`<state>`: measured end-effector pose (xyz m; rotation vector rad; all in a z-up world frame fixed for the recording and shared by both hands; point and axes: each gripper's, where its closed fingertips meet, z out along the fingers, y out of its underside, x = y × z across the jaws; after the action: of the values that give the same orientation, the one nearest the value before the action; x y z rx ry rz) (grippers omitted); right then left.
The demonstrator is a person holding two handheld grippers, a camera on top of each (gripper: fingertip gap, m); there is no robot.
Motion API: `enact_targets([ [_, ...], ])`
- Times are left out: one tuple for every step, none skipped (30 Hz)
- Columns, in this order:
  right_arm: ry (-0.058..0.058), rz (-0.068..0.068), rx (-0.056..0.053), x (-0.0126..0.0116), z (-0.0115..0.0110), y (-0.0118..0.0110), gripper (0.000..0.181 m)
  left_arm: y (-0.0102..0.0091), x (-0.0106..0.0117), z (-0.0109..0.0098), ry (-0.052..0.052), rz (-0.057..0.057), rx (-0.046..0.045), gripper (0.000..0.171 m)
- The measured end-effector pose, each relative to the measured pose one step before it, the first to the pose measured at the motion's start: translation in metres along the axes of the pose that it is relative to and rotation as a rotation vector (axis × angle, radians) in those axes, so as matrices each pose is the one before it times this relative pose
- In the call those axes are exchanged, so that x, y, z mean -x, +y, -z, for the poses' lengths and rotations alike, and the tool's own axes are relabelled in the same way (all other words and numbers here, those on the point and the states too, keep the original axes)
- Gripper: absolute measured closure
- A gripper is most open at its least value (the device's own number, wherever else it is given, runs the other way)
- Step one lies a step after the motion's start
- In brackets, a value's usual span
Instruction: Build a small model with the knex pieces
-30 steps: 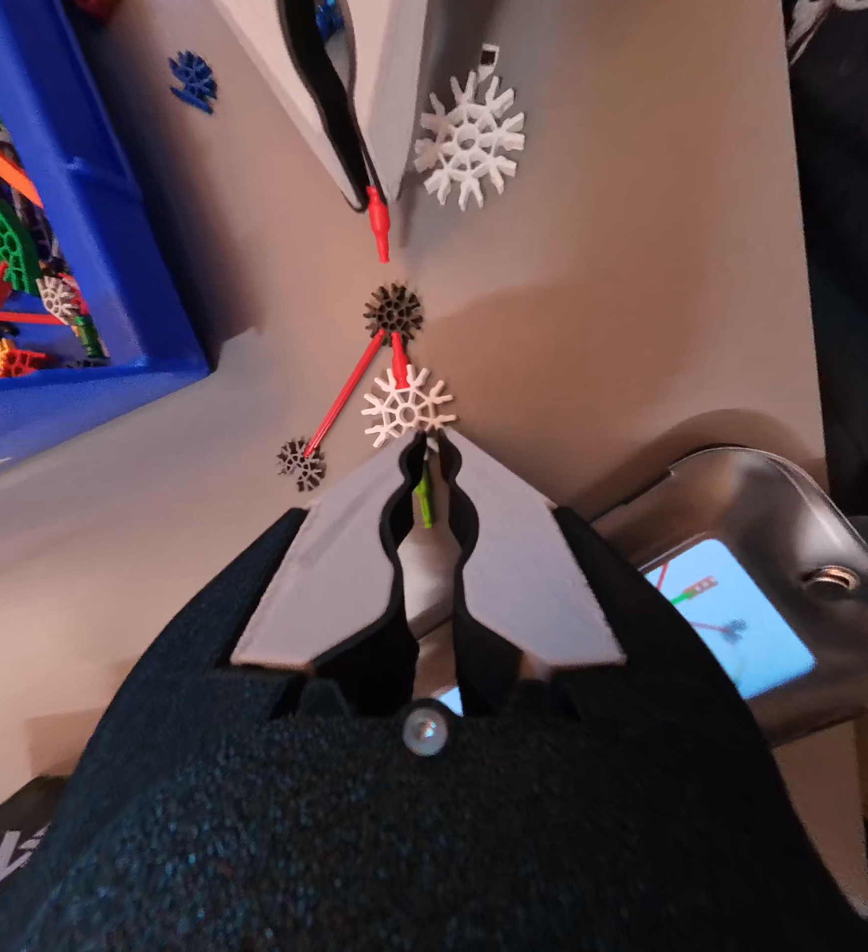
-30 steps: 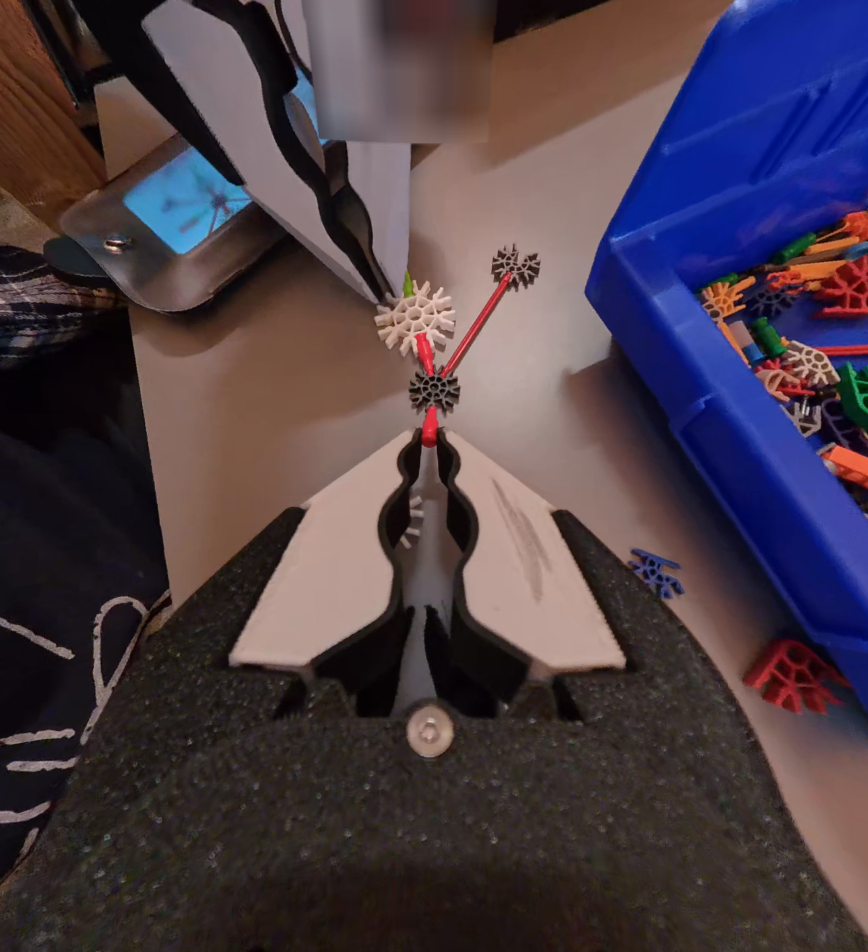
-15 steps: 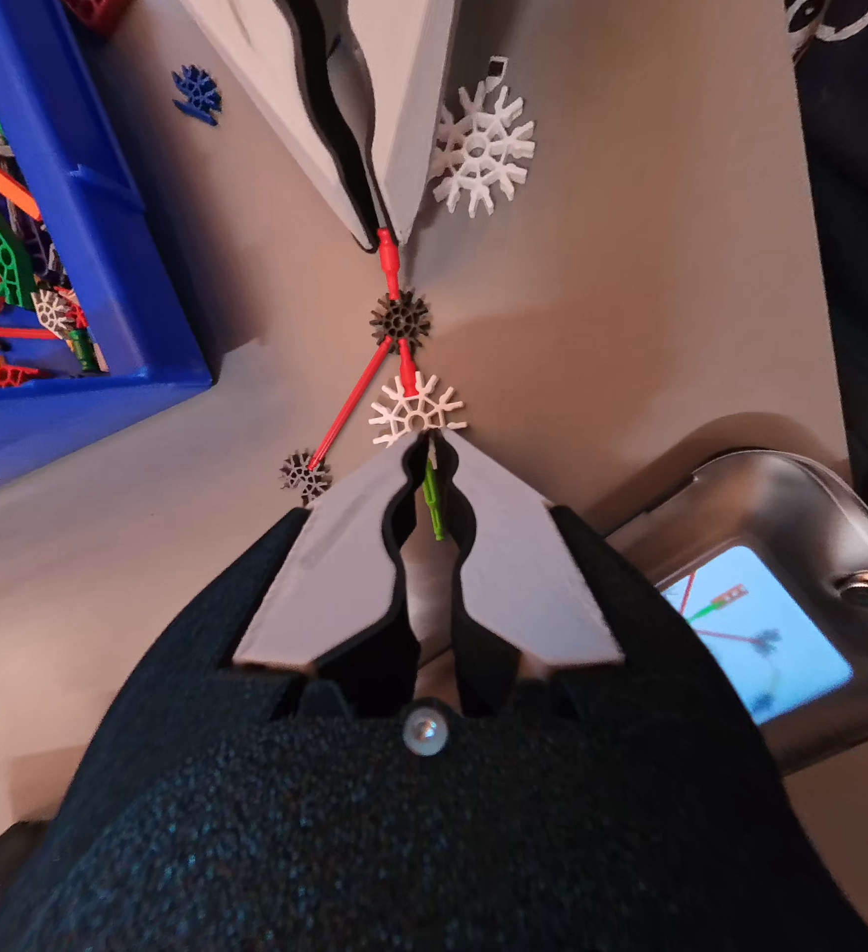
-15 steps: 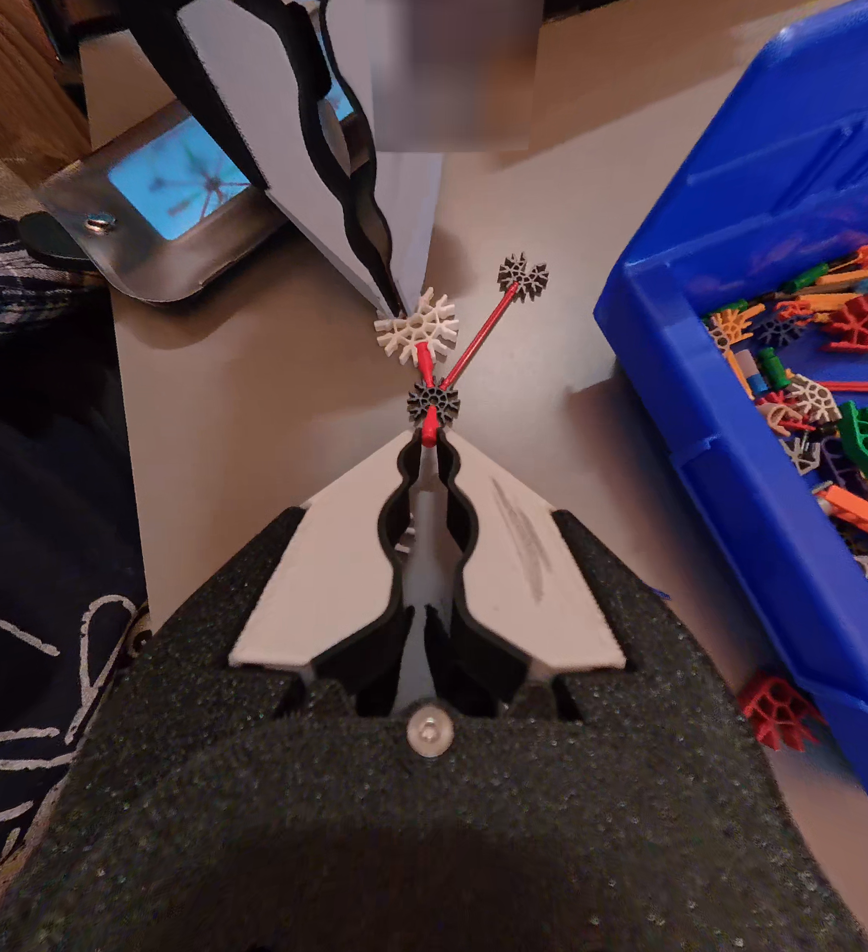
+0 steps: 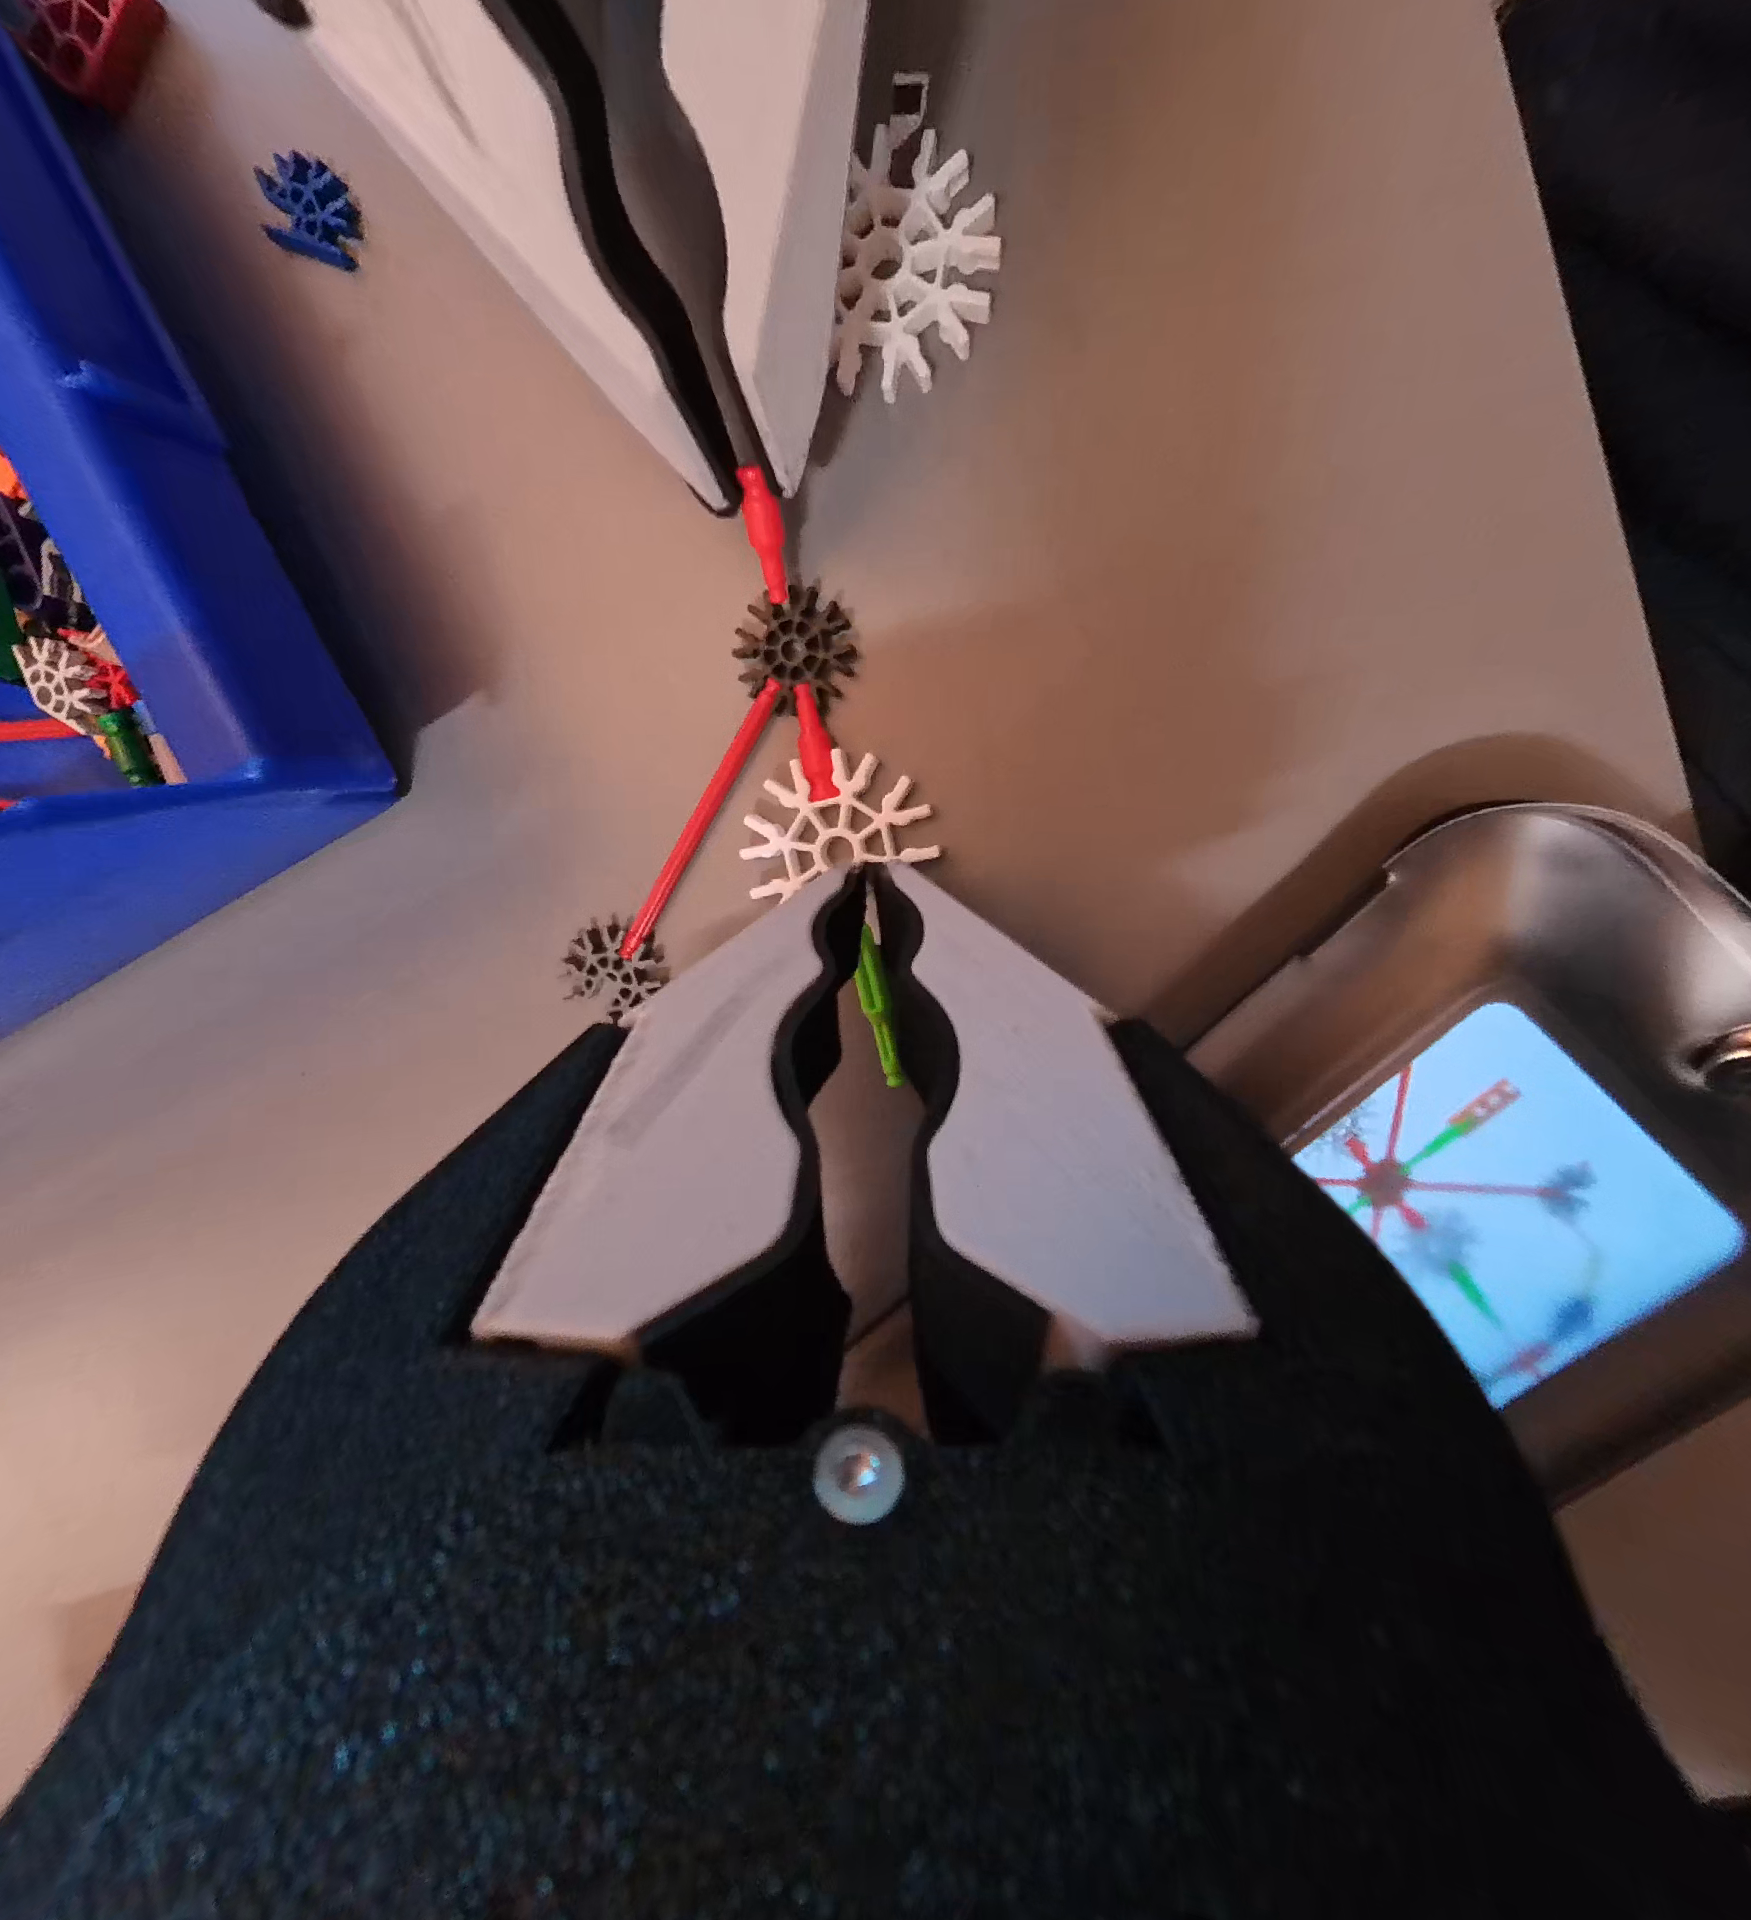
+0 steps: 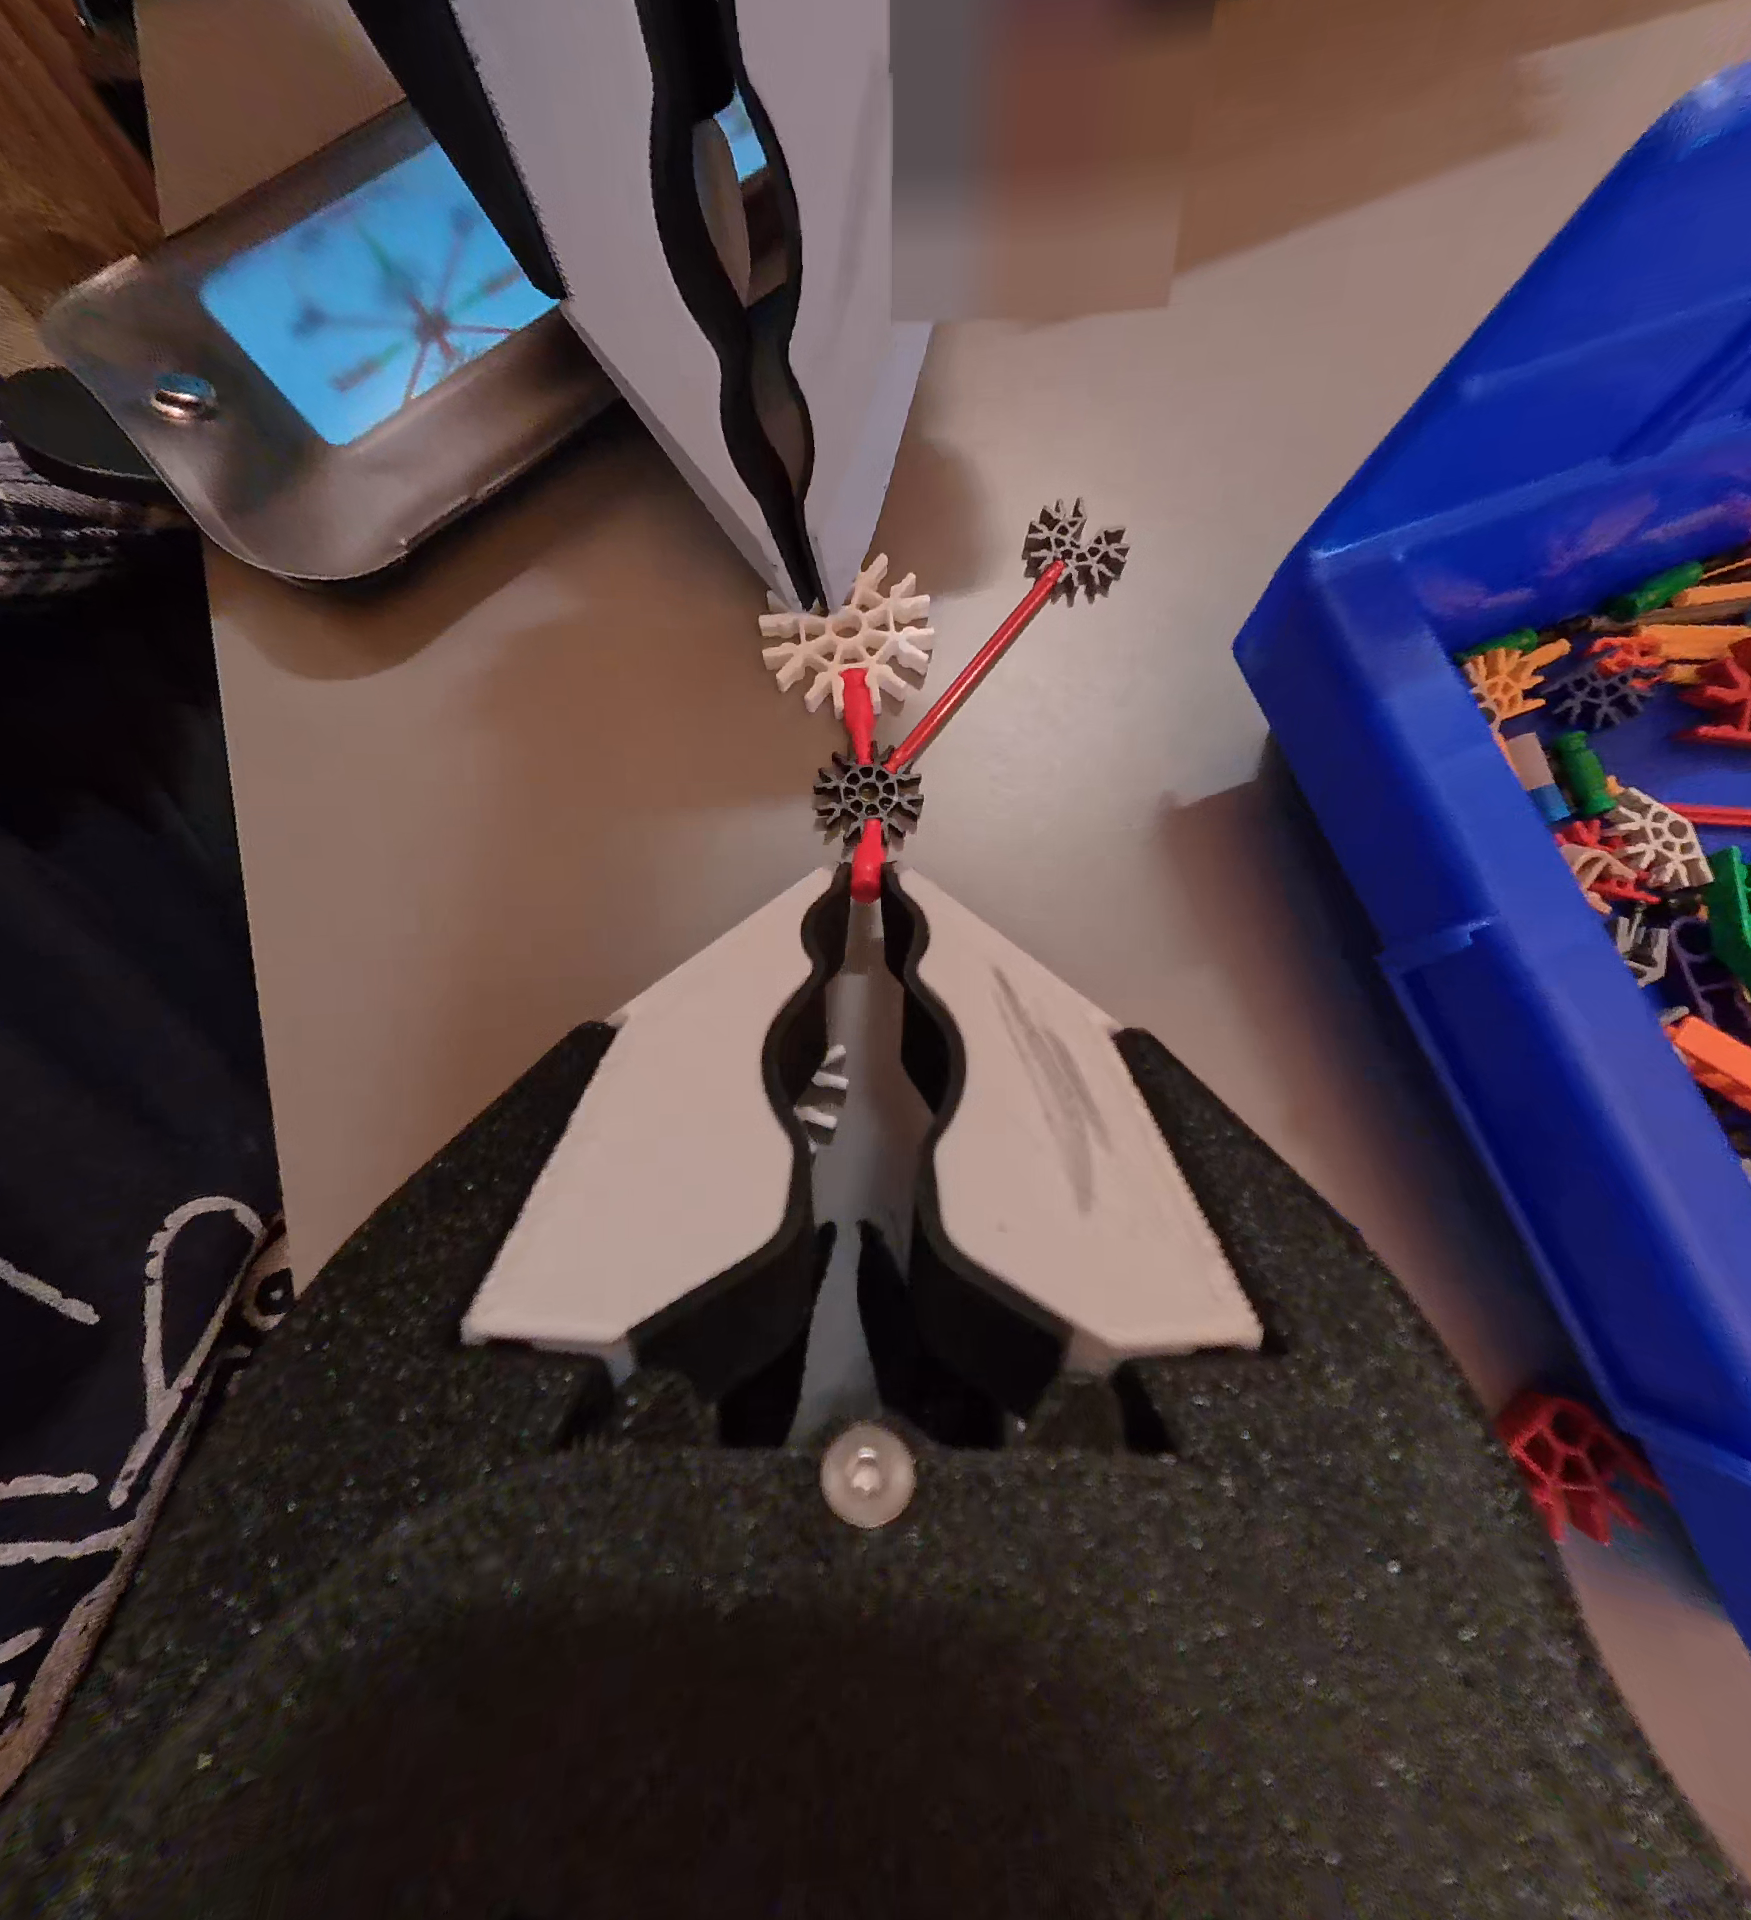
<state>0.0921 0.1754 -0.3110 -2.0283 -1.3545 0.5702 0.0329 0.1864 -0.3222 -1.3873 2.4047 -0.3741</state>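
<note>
A small rod-and-connector assembly sits just over the beige table (image 5: 1214, 520). A black hub (image 5: 796, 649) joins by a short red rod (image 5: 814, 743) to a white snowflake connector (image 5: 835, 831), and by a long red rod (image 5: 699, 821) to a second black connector (image 5: 613, 966). My left gripper (image 5: 866, 873) is shut on the white connector's near edge; a green rod (image 5: 876, 1008) lies between its fingers. My right gripper (image 6: 866, 883) is shut on another short red rod (image 6: 863, 868) whose tip is in the black hub (image 6: 868, 795). The grippers face each other.
A blue bin (image 6: 1473, 935) of mixed coloured pieces stands beside the assembly. A loose white snowflake connector (image 5: 907, 281), a small blue connector (image 5: 310, 213) and a red connector (image 6: 1567, 1455) lie on the table. A lit screen in a metal holder (image 5: 1515, 1195) sits near the left gripper. There is about 7 cm between the tips of the two grippers.
The right gripper has moved in with its short red rod: a second ago the tip was apart from the black hub, now it is in the hub. The left gripper has held still.
</note>
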Motion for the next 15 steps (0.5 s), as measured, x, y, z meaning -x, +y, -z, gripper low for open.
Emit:
enact_targets([
  [-0.0044, -0.0029, -0.0046, 0.00059, 0.00062, -0.00112, 0.176, 0.00017, -0.00015, 0.00008, 0.0018, -0.0014, 0.00121, 0.17],
  [-0.0023, -0.0008, 0.0005, 0.00032, -0.00014, -0.00025, 0.176, -0.00006, -0.00003, -0.00001, 0.0005, -0.0011, 0.00051, 0.17],
  [0.0002, 0.0029, 0.0093, 0.00014, -0.001, 0.0012, 0.176, -0.00001, 0.00008, 0.0, 0.0002, -0.0016, -0.00004, 0.17],
  [0.0029, 0.0056, 0.0111, 0.00006, -0.00118, 0.00156, 0.176, 0.00004, -0.00003, -0.00009, 0.0006, -0.001, 0.00002, 0.17],
  [0.0033, 0.0042, 0.0036, -0.00012, -0.00082, 0.0004, 0.176, 0.00006, 0.00002, 0.00012, 0.0009, -0.0006, 0.00033, 0.17],
  [-0.0011, 0.0007, 0.001, 0.0004, -0.00059, -0.00026, 0.176, -0.00002, -0.00007, -0.00001, 0.0009, -0.0002, 0.00044, 0.17],
  [0.0006, 0.0006, 0.0045, 0.00002, -0.0006, 0.00024, 0.176, 0.0, 0.00002, 0.0, 0.0006, -0.0008, 0.00059, 0.17],
  [0.0056, 0.0032, 0.0085, -0.0007, -0.00063, 0.00089, 0.176, 0.00008, 0.00003, -0.00007, 0.0006, -0.0011, 0.00084, 0.17],
  [0.0088, 0.0046, 0.0114, -0.0011, -0.00067, 0.00145, 0.176, 0.0, 0.0, 0.00002, 0.0004, -0.0013, 0.0009, 0.17],
  [0.0055, 0.0059, 0.0103, -0.00062, -0.00058, 0.00147, 0.176, -0.00005, -0.00002, 0.00001, 0.0, -0.0015, 0.00093, 0.17],
  [0.0026, 0.004, 0.0036, -0.00022, -0.00013, 0.00051, 0.176, 0.00001, 0.0, 0.00002, 0.0003, -0.001, 0.00101, 0.17],
  [0.0, 0.001, 0.0012, 0.00006, 0.00005, 0.00013, 0.176, 0.00006, 0.00001, -0.00006, 0.0001, -0.0011, 0.00107, 0.17],
  [0.0013, 0.0022, 0.0054, 0.00009, 0.00029, 0.00048, 0.176, -0.00002, 0.00005, 0.00003, -0.0006, -0.0014, 0.00111, 0.17],
  [0.0041, 0.0081, 0.0075, -0.00002, 0.00037, 0.00065, 0.176, 0.00004, -0.00003, -0.00005, -0.0003, -0.0008, 0.00127, 0.17],
  [0.0058, 0.0091, 0.0072, -0.00018, 0.00004, 0.00037, 0.176, 0.00006, -0.00001, 0.00007, -0.0003, -0.0017, 0.00116, 0.17],
])
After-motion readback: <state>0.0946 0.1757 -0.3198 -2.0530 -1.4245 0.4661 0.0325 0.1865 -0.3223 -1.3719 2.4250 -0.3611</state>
